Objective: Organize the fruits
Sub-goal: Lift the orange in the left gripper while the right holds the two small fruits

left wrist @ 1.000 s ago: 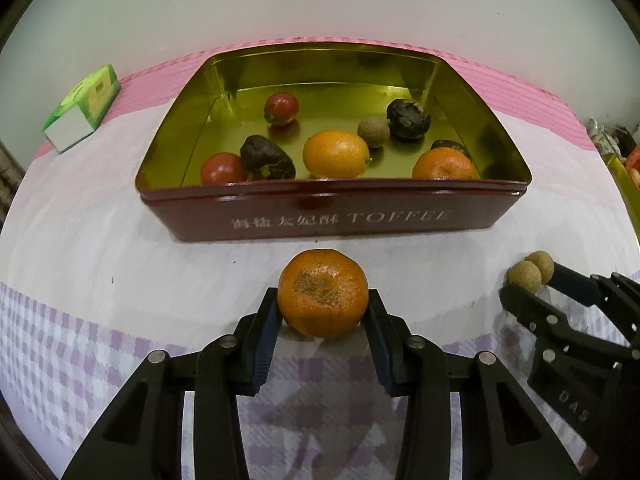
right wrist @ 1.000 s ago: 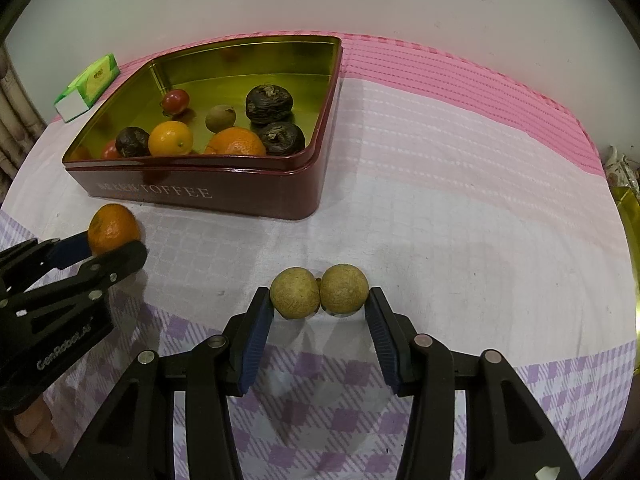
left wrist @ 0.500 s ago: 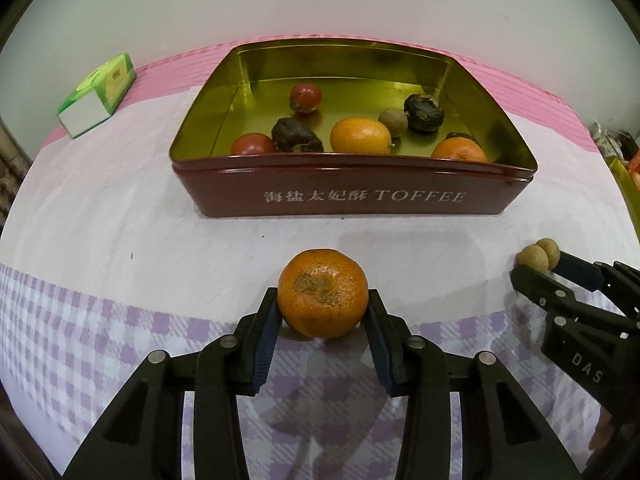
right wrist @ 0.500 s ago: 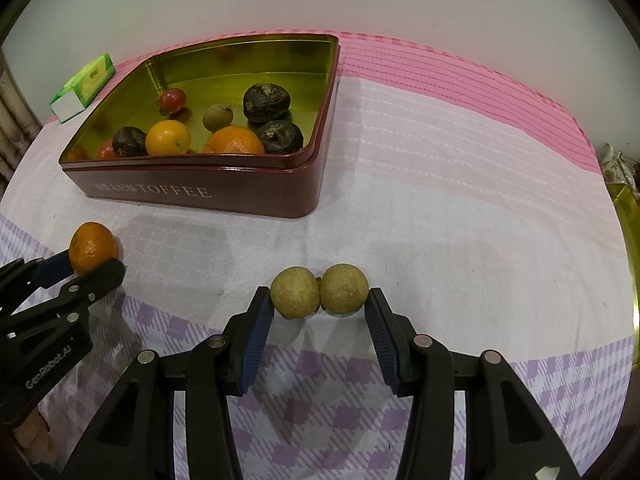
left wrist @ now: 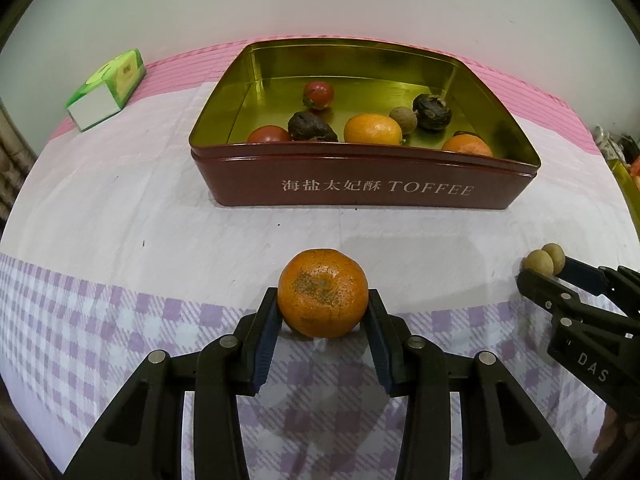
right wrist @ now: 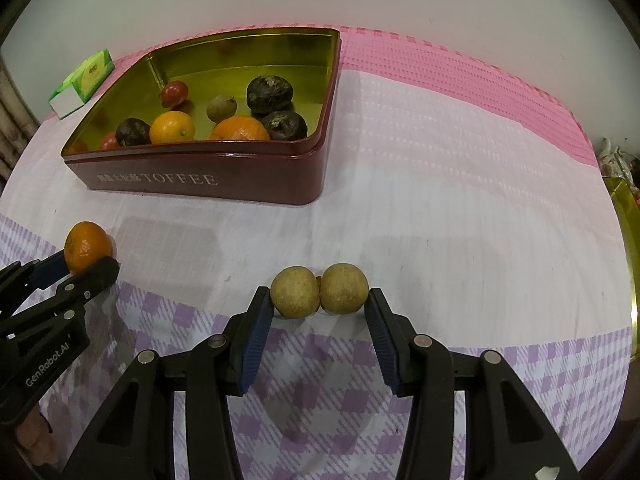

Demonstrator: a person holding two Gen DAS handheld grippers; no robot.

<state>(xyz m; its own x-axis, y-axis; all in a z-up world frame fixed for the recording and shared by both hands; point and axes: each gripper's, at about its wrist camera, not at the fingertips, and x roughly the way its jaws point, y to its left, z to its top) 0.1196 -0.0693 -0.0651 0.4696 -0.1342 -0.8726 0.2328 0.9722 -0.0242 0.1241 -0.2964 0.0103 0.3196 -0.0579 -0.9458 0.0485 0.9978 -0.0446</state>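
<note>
Hovering level: L gripper (left wrist: pixel 323 312) w/ tangerine (left wrist: pixel 323 293), R gripper (right wrist: pixel 319 305) w/ longans (right wrist: pixel 319 290).

Orange tangerine (left wrist: pixel 323 293), dark red tin (left wrist: pixel 360 184) gold inside, lilac-checked cloth (left wrist: pixel 80 320)

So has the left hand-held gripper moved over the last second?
Yes. The left hand-held gripper, shut on the tangerine, has backed away from the toffee tin, which sits farther off and shows more front wall now.

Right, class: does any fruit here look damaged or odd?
Yes: the round orange mandarin in the left gripper has a rough grey-brown scar on its skin, unlike the smoother orange fruit in the maroon tin.
</note>
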